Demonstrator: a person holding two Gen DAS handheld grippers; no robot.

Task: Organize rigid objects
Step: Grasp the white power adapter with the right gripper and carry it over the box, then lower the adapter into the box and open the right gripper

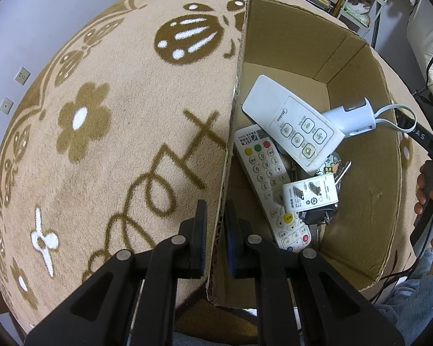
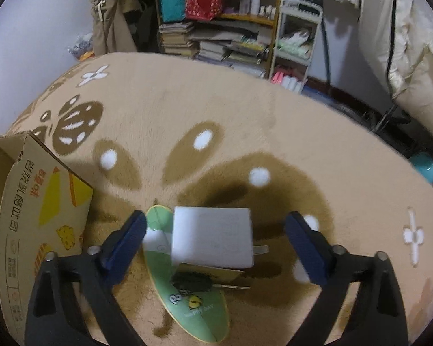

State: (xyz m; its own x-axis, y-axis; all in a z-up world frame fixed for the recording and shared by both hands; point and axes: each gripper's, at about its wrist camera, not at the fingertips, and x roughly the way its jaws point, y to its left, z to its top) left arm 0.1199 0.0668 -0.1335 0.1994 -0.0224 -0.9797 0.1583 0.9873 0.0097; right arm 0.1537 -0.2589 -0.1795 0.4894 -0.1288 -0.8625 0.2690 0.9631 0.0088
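left gripper (image 1: 215, 239) clamped on cardboard box (image 1: 360, 86) wall; right gripper (image 2: 216, 245) spread wide around white charger (image 2: 212, 238) on rug (image 2: 245, 109), not touching

My matt black plastic claw (image 2: 216, 248) hovers over a smooth white plastic charger block (image 2: 212, 238) on fuzzy tan carpet (image 2: 274, 115), beside rough brown corrugated cardboard box (image 2: 29, 201).

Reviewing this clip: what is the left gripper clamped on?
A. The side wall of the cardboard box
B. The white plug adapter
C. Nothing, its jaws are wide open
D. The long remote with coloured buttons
A: in the left wrist view the left gripper has its pads pinched on the edge of the cardboard box wall.
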